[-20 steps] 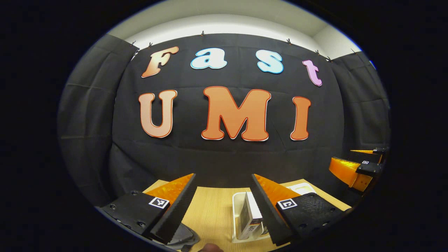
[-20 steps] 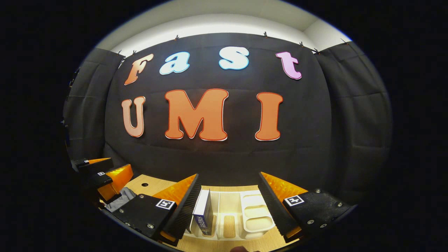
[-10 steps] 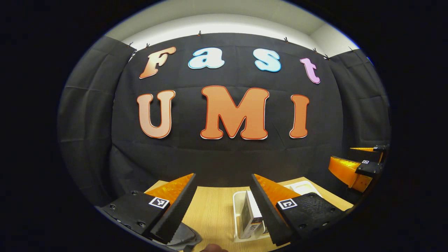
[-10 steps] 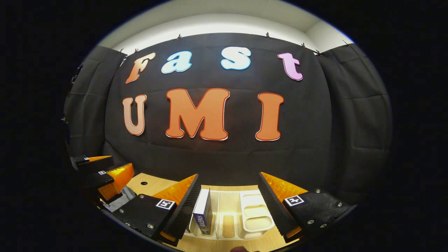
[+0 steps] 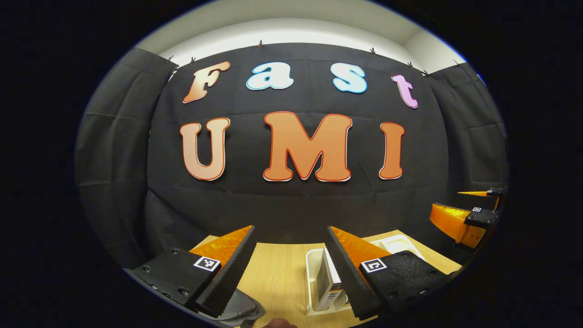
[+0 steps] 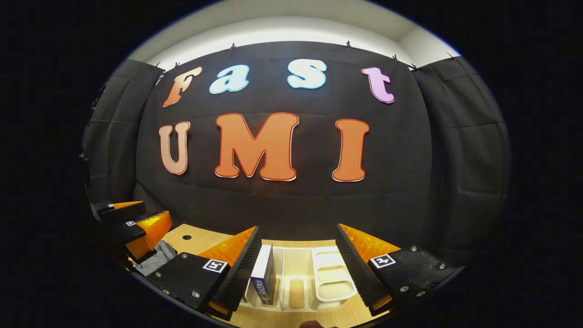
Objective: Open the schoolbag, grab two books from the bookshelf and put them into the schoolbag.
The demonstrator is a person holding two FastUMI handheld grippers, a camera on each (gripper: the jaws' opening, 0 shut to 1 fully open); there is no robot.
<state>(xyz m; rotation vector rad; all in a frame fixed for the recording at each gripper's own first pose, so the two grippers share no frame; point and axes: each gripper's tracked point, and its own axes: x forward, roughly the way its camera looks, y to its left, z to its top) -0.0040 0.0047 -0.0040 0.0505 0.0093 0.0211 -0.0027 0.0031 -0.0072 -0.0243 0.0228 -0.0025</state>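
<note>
A white bookshelf rack [image 6: 298,262] stands on the wooden table [image 6: 200,239], straight ahead of my right gripper [image 6: 298,228], which hangs open above it. An upright book [image 6: 264,275] with a white cover and dark spine stands in the rack's left slot, close to the left finger. In the left gripper view the same book [image 5: 329,284] stands in the rack [image 5: 312,273] beside the right finger of my open left gripper [image 5: 290,230]. A grey schoolbag [image 6: 159,257] lies at the left; a dark edge of the schoolbag [image 5: 241,310] shows low in the left gripper view.
The left gripper [image 6: 132,223] hovers over the bag in the right gripper view, and the right gripper [image 5: 464,218] hangs at the far right of the left gripper view. The table [image 5: 278,273] ends at the black wall. A small hole [image 6: 186,237] marks the tabletop.
Both views have drifted only slightly. In the right gripper view the left gripper sits a little higher than a second ago. Both grippers stay open and hold nothing.
</note>
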